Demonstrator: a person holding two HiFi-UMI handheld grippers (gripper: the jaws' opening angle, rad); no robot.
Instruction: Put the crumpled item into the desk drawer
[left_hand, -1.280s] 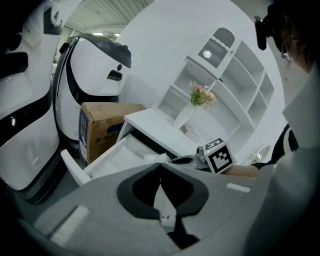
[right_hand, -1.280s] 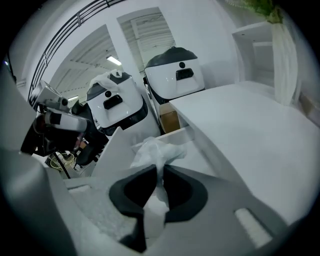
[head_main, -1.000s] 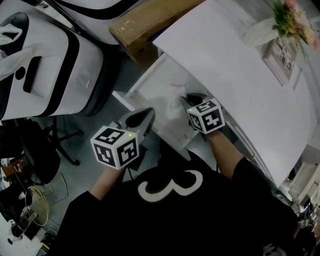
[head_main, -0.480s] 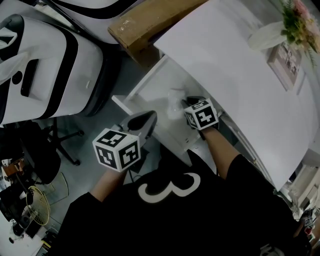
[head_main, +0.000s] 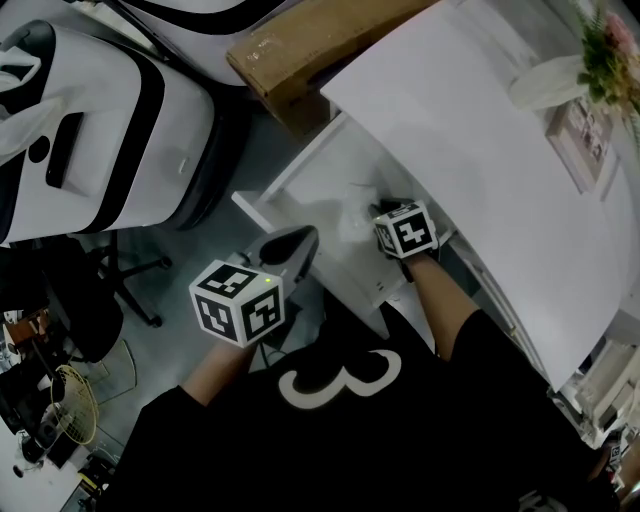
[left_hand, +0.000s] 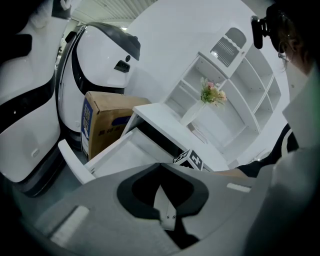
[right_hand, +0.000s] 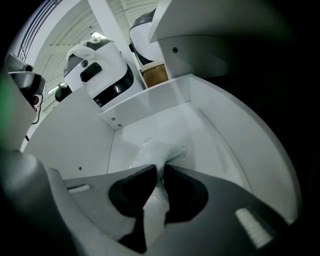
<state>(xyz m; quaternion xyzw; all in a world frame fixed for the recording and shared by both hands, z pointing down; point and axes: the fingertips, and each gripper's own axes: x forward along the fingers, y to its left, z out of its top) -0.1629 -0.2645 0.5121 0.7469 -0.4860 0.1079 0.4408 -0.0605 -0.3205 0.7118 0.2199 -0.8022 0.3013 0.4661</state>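
The white desk drawer (head_main: 300, 180) (right_hand: 150, 107) stands pulled open under the white desk top (head_main: 470, 130). A crumpled clear-white plastic item (right_hand: 156, 155) (head_main: 352, 212) hangs low inside the drawer. My right gripper (right_hand: 161, 169) (head_main: 375, 212) is shut on it, pinching its lower part between the dark pads, and reaches into the drawer. My left gripper (head_main: 298, 243) (left_hand: 159, 167) hovers outside the drawer's front, jaws shut with nothing between them. From the left gripper view the open drawer (left_hand: 117, 152) and the right gripper's marker cube (left_hand: 189, 159) show ahead.
A white and black machine housing (head_main: 90, 130) stands to the left. A cardboard box (head_main: 310, 50) sits on the floor beyond the drawer. A flower vase (head_main: 600, 55) and a picture frame (head_main: 578, 130) stand on the desk's far right. An office chair base (head_main: 130, 290) is at lower left.
My right gripper has moved a little deeper and lower into the drawer with the crumpled item. The left gripper has barely shifted.
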